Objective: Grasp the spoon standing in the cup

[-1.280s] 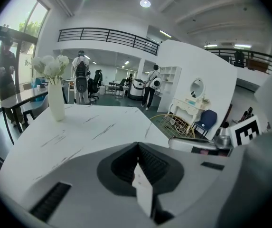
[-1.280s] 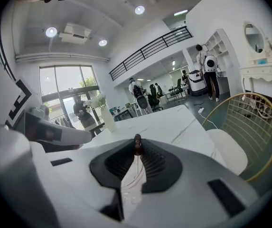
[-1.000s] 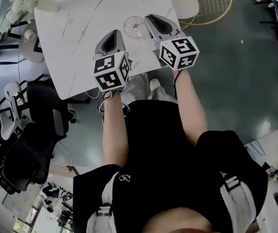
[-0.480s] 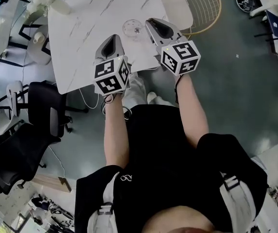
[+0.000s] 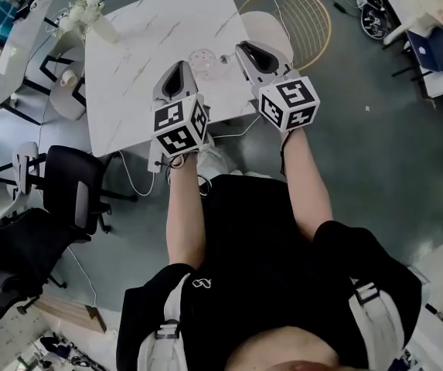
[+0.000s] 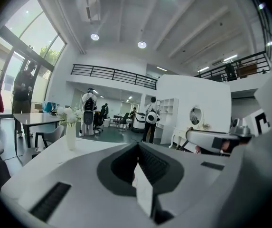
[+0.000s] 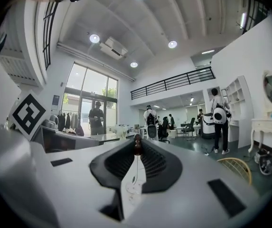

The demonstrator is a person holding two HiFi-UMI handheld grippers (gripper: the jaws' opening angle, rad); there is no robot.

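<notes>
A clear glass cup (image 5: 203, 60) stands on the white marble table (image 5: 136, 45) between my two grippers. My right gripper (image 5: 239, 46) is just right of the cup, with its jaw tips shut on the dark red top of a thin clear spoon (image 7: 136, 167). The spoon hangs down between the jaws above the tabletop in the right gripper view (image 7: 137, 144). My left gripper (image 5: 181, 64) sits left of the cup near the table's front edge. Its jaws meet at the tips with nothing between them (image 6: 138, 144).
A vase of white flowers (image 5: 86, 14) stands at the table's far left corner. Black office chairs (image 5: 66, 184) are on the floor to the left. A white chair (image 5: 275, 22) and a round wire frame (image 5: 314, 14) lie beyond the right edge. People stand farther off in the room.
The head camera has pulled back, so more of the table and floor shows. Both grippers keep their places beside the cup, and the jaws have not moved.
</notes>
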